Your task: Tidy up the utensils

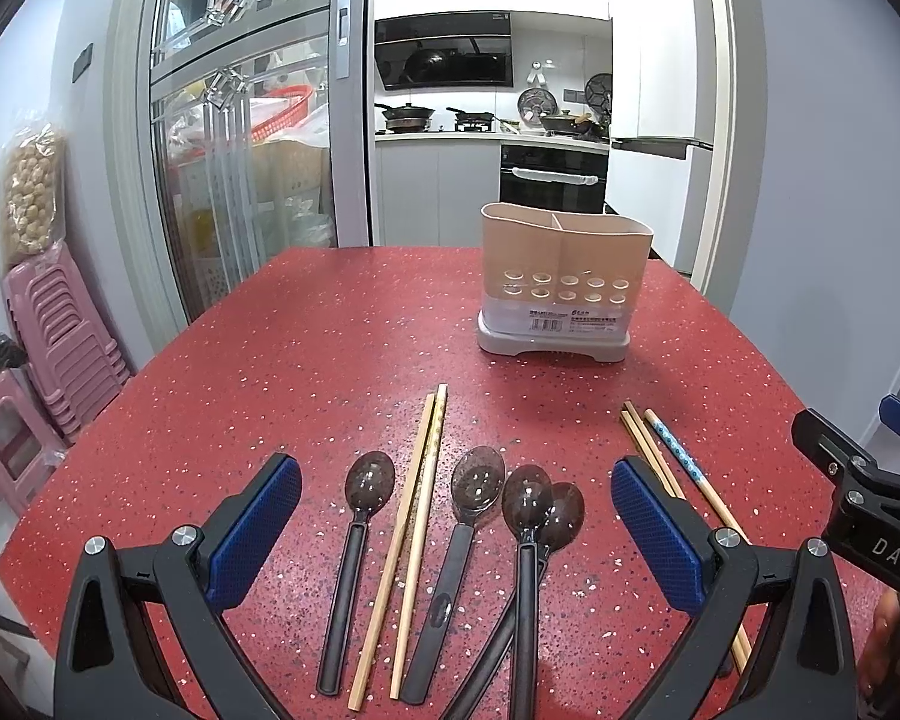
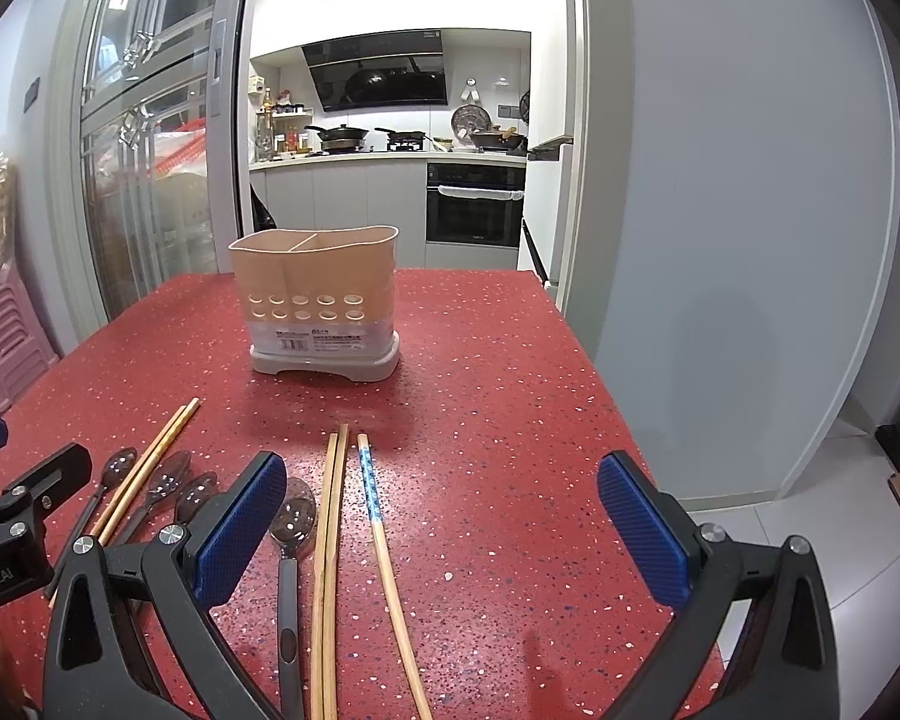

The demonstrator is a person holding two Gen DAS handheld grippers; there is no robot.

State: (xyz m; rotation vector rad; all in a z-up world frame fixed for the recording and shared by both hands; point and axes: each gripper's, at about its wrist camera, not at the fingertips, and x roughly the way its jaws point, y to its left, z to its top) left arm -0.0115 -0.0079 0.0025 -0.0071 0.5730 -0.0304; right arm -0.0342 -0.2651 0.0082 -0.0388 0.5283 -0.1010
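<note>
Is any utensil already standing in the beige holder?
No: the beige holder shows bare rims and compartments, while the spoons and chopsticks lie on the red table.

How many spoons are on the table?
4, side by side near the front edge: one leftmost, one right of the chopstick pair, and two overlapping. None seem hidden.

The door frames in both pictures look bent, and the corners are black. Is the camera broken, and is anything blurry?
Not broken: that's fisheye distortion. Left wrist view: the sliding door bows outward, corners are dark, and the spoons and table stay sharp. Right wrist view: same curving; the utensil holder casts a soft shadow toward the camera.
</note>
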